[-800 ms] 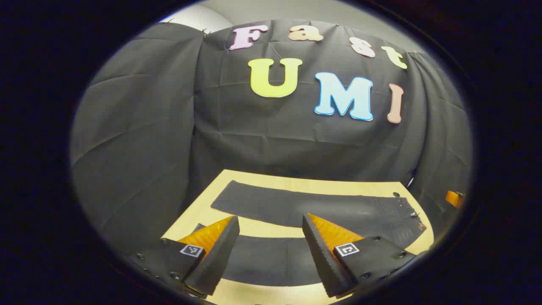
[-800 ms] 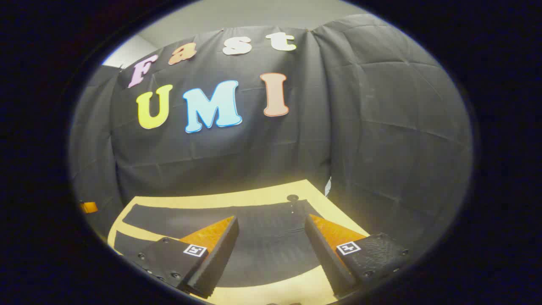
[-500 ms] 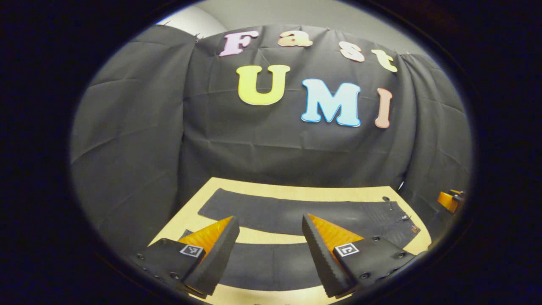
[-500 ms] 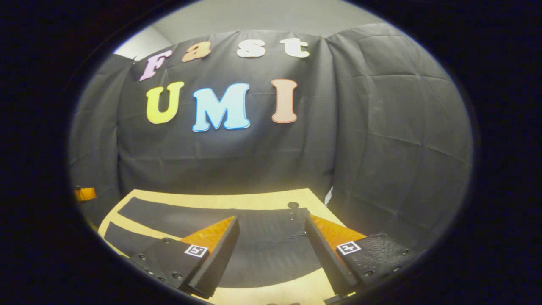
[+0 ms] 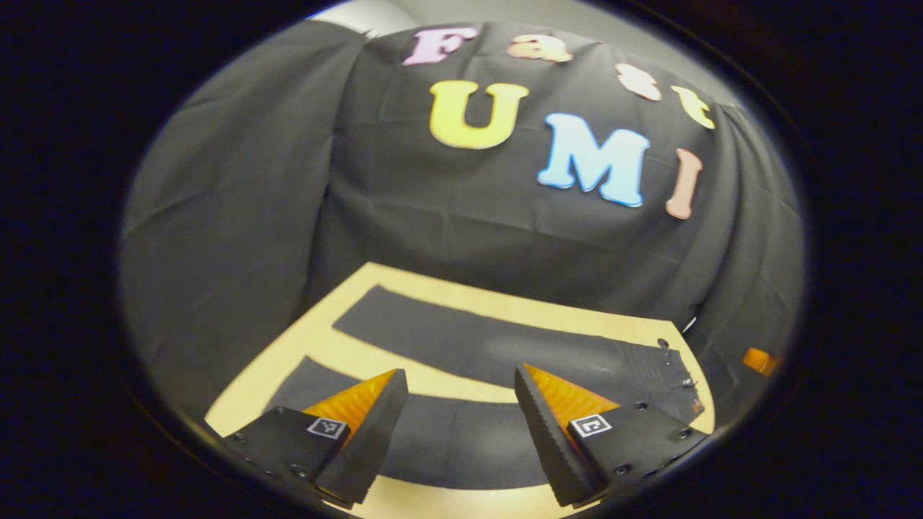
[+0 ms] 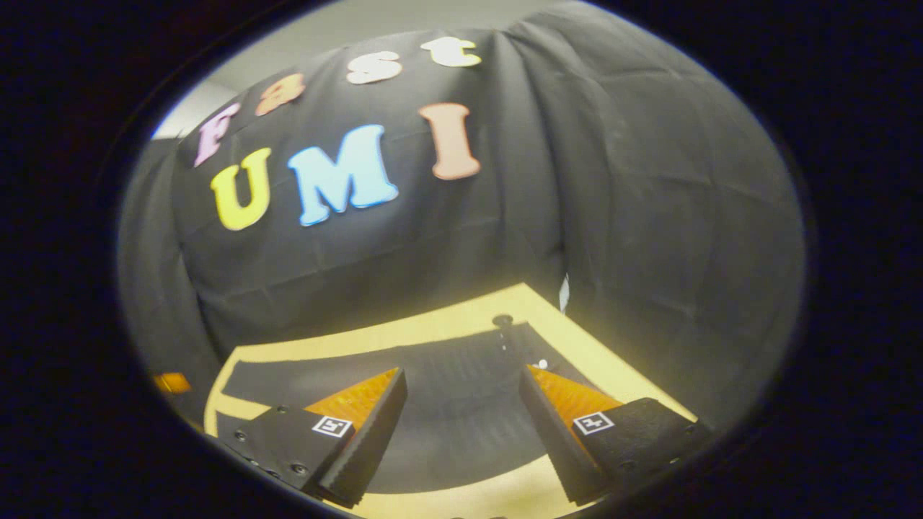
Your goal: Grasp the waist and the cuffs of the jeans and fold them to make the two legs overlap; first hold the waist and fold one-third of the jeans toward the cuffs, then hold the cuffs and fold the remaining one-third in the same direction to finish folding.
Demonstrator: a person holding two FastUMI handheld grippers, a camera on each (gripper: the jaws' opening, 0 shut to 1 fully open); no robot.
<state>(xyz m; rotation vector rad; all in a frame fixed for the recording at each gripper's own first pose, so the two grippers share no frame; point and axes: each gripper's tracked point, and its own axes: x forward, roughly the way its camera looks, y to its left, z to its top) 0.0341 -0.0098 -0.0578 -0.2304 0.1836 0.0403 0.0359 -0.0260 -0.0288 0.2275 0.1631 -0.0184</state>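
In the left gripper view, my left gripper (image 5: 461, 414) hangs with fingers apart above the dark jeans (image 5: 505, 346). They lie flat on the wooden table (image 5: 324, 328), legs still spread, the waist at the right; I judge no fold begun.

In the right gripper view, my right gripper (image 6: 461, 414) hovers with fingers spread over the waist (image 6: 497, 353). Nothing blocks either grasp.
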